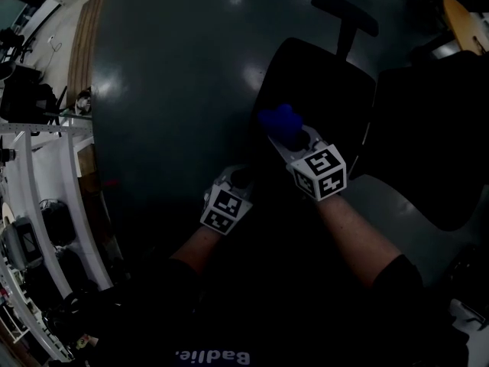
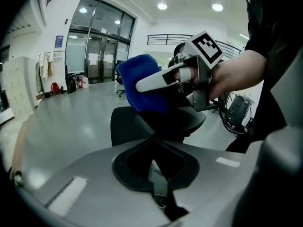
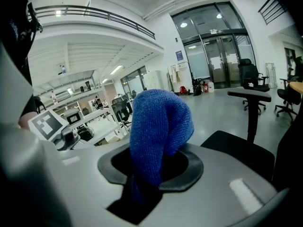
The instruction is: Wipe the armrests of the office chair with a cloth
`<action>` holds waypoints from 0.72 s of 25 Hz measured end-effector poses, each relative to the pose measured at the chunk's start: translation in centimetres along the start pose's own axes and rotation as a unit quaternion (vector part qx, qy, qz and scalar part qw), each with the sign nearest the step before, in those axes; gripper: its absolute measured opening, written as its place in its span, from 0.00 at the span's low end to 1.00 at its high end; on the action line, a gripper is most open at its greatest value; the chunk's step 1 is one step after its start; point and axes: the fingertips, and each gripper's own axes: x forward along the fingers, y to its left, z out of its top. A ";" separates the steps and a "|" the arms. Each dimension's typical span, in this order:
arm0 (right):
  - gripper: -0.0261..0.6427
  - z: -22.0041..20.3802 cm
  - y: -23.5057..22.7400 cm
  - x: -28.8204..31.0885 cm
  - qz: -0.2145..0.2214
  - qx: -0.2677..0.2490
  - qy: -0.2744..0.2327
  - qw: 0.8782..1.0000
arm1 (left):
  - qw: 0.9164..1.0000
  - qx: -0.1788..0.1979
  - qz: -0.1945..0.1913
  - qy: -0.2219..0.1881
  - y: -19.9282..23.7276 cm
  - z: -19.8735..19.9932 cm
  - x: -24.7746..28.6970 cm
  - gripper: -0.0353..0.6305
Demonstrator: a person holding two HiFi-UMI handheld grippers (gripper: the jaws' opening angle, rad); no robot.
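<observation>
Cloth, a blue knitted cloth (image 3: pixel 158 126), was clenched in the right claw (image 1: pixel 296 140). Its lower end ran down between the jaws and a rounded bunch stood up past them. Judged a working grip: enough loose fabric at the front to rub with.

Right claw was held low over a black armrest pad (image 2: pixel 182 122) of the black office chair (image 1: pixel 313 82). In the left gripper view the cloth's underside met the pad's top edge, or sat just above it; contact not certain. Judged that wiping of this near armrest was in hand or about to begin.

Left claw (image 1: pixel 238 182) was beside the right one, a little nearer the person, pointed at the pad. Its jaws read as drawn together with nothing between them. Probably held back as a spare or to steady the chair; it touched nothing visible.

Far armrest (image 1: pixel 345 12), a T-shaped pad on a post, stood well apart beyond the seat, with no claw near it.

Hard to make out:
- Head view very dark; near armrest merged with the seat and could not be picked out there.
- Where the cloth entered the right jaws was in shadow.
- Second dark chair (image 1: pixel 435 144) at right was cut off by the frame edge.
- Grey floor (image 1: pixel 176 67) showed only glare spots.
</observation>
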 end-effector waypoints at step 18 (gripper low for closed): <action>0.24 2.2 4.6 -1.8 0.049 -0.006 -0.039 0.998 | 1.000 0.001 0.003 0.000 0.3 -0.2 0.0 0.08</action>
